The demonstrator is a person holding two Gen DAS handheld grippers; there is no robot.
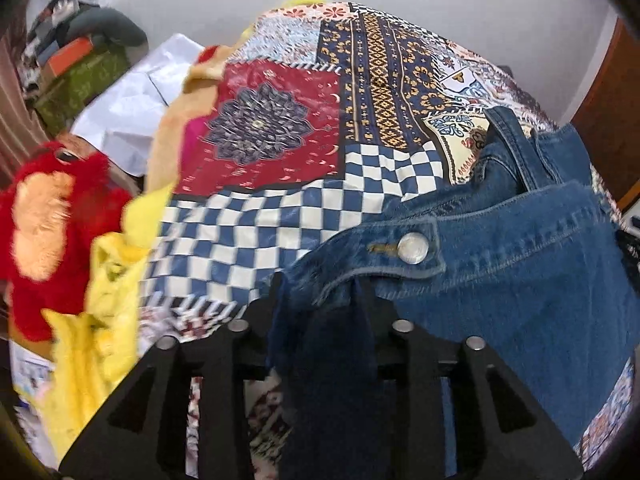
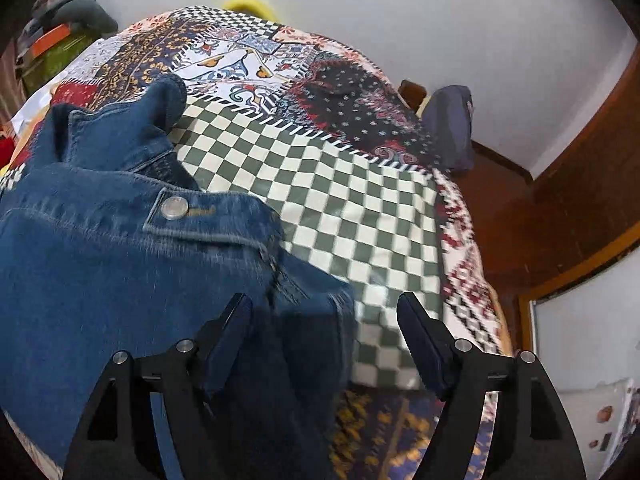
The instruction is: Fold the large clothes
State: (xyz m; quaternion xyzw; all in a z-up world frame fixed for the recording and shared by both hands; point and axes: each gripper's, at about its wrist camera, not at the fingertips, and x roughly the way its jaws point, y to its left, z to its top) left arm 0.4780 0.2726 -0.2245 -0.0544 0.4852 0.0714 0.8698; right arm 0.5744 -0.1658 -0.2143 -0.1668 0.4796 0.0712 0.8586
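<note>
Showing only leftward: red plush toy (image 1: 48, 232)

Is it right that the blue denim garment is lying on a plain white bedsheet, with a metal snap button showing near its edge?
Not quite. The denim garment lies on a patchwork bedspread of checkered and floral panels, not a plain white sheet; the right wrist view shows this clearly. The metal snap button near its edge is there as you said.
</note>
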